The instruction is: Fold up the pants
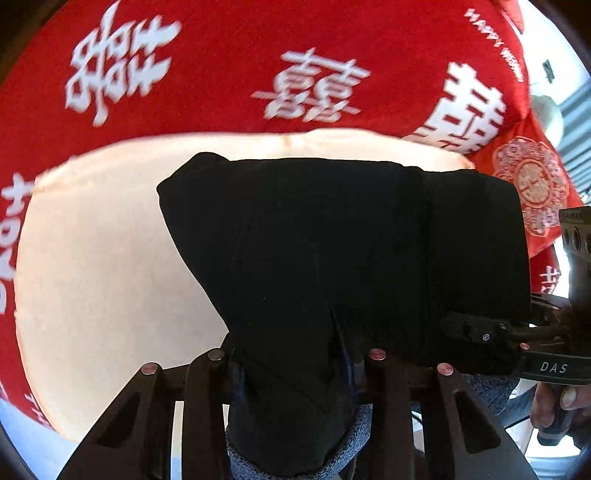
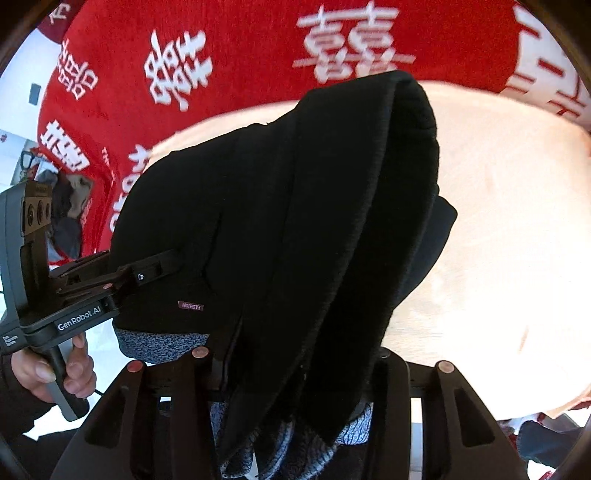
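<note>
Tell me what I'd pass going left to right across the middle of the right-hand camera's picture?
The other handheld gripper, the left gripper, clamped on the cloth → the black pants, held up → the pale cream surface on the red patterned cloth.

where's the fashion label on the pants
In the right wrist view, the FASHION label sits low left on the black pants, beside the left hand-held gripper.

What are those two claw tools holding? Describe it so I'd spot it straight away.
Start at the big red cloth with white characters; a pale cream board lies on it. Above that board hang the black pants, pinched by both the left gripper and right gripper. Nothing else is black fabric with grey-blue lining.
</note>
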`<state>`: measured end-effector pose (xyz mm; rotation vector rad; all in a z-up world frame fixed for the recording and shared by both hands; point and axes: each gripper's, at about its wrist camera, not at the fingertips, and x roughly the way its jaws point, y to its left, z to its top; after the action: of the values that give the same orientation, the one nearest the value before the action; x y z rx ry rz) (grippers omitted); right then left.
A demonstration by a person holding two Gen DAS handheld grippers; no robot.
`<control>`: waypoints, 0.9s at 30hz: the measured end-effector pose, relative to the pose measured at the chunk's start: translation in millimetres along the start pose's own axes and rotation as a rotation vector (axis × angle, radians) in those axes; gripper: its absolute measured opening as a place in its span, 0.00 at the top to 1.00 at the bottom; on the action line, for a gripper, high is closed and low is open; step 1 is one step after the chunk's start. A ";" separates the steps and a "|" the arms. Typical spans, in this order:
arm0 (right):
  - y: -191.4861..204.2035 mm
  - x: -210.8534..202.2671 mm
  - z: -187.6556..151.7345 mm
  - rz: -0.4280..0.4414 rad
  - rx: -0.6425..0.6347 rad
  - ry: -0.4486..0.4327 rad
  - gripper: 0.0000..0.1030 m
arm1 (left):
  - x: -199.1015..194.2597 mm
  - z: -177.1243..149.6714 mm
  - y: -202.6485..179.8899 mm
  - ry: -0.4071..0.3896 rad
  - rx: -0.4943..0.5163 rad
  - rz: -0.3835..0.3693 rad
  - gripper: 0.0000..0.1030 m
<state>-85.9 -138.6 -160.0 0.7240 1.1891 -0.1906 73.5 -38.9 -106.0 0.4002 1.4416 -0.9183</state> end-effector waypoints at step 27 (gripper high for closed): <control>-196.3 -125.4 38.7 0.030 0.036 -0.099 0.53 | 59.9 116.5 -256.4 -0.021 0.070 0.067 0.64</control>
<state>-202.0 -340.6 -122.0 0.7550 1.0822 -0.2208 -44.8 -299.4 -73.6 0.4870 1.3715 -0.9183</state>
